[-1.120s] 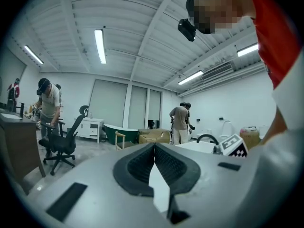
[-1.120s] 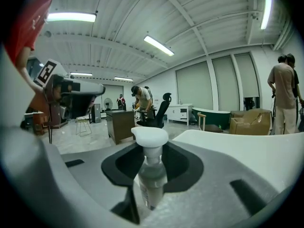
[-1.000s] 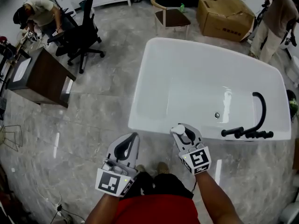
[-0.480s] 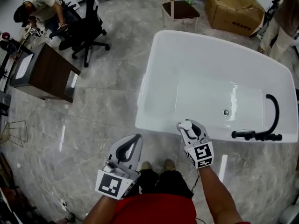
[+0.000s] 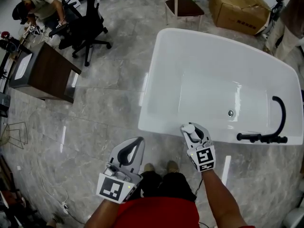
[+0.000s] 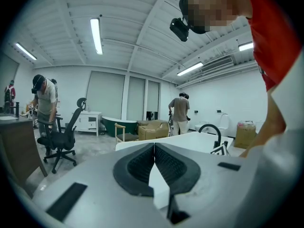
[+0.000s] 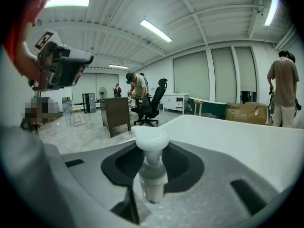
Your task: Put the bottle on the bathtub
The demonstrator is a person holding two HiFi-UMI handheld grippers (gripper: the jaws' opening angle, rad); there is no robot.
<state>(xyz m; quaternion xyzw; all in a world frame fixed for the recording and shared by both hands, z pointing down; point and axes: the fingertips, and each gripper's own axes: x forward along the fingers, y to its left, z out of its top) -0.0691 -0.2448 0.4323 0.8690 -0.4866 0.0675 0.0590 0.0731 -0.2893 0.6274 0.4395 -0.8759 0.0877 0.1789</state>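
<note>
A white pump bottle (image 7: pixel 151 172) stands upright between the jaws of my right gripper (image 7: pixel 152 167), which is shut on it; its pump head (image 5: pixel 188 128) shows in the head view. That right gripper (image 5: pixel 194 133) hangs at the near rim of the white bathtub (image 5: pixel 161 122), over its front edge. The tub (image 7: pixel 237 141) fills the right gripper view just ahead. My left gripper (image 5: pixel 129 152) is over the floor to the tub's left, shut with nothing in it; its pads (image 6: pixel 142 167) meet.
A black faucet (image 5: pixel 268 136) arches over the tub's right end. A dark desk (image 5: pixel 40 75), a black office chair (image 5: pixel 88 30), a wooden chair (image 5: pixel 183 6) and a cardboard box (image 5: pixel 240 6) stand further off. People stand at the far left and far right.
The view has shifted a little, so the tub appears nearer. My right gripper with the bottle has stayed at the tub's near rim. The left gripper has hardly moved.
</note>
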